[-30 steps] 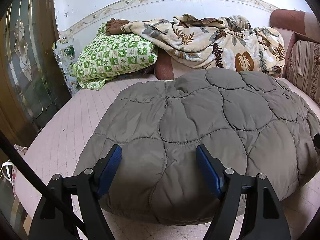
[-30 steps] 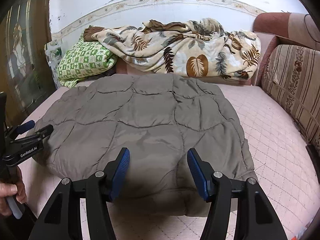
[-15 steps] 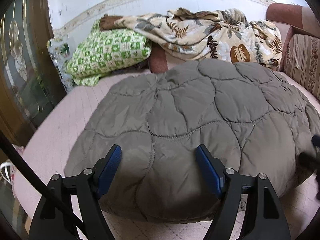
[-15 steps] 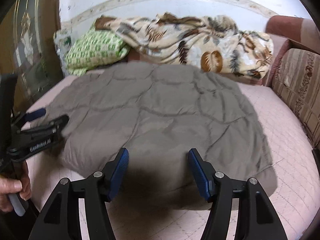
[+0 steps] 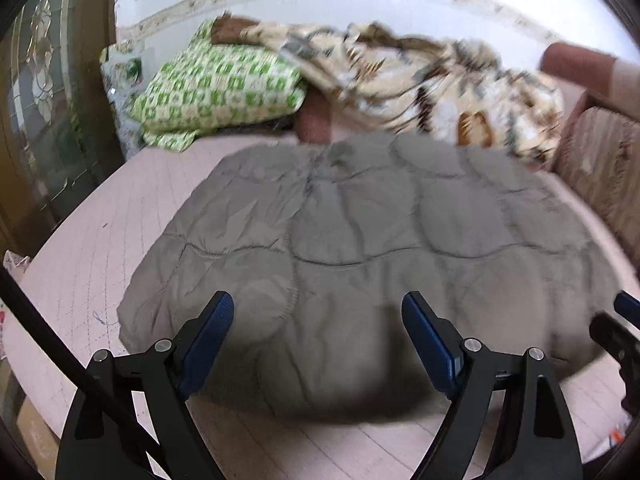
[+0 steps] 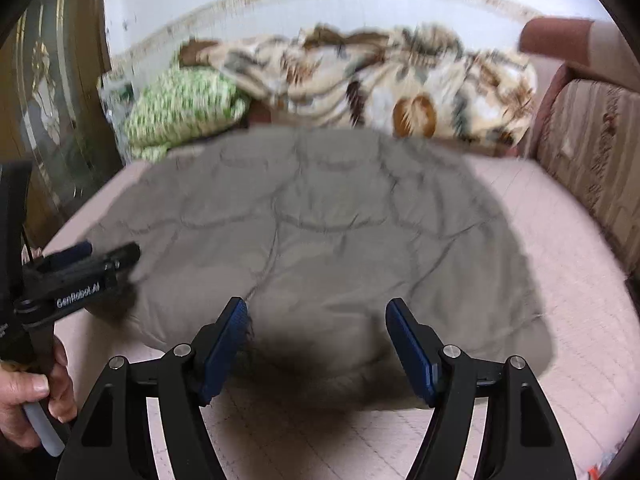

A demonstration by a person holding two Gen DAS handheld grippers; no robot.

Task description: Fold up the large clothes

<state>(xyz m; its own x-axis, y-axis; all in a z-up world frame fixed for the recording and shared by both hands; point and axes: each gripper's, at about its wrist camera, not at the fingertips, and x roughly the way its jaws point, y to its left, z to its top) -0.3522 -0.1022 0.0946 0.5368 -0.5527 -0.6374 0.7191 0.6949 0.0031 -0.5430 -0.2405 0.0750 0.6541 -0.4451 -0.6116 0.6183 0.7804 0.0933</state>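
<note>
On the bed (image 6: 560, 264) — quilted jacket (image 6: 320, 240), long axis crosswise.

Matt grey quilted cloth coat (image 5: 360, 248) on stitched pink fabric bed (image 5: 100, 248); fleecy leaf-print blanket (image 6: 380, 76).

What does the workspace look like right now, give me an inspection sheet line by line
Surface: pink quilted bed cover, bare around the garment.
Job's things: grey quilted coat lying flat and spread on the bed, near edge toward both claws.
Clutter: green checked pillow and leaf-print blanket piled along the far wall.
Grippers: left claw open, holding nothing, above the coat's near edge; right claw open, holding nothing, likewise.
Cables: nothing seen for certain; a dark strap or rod crosses the left view's lower corner.
Surroundings: white wall, patterned glass door at left, striped cushion at right.
</note>
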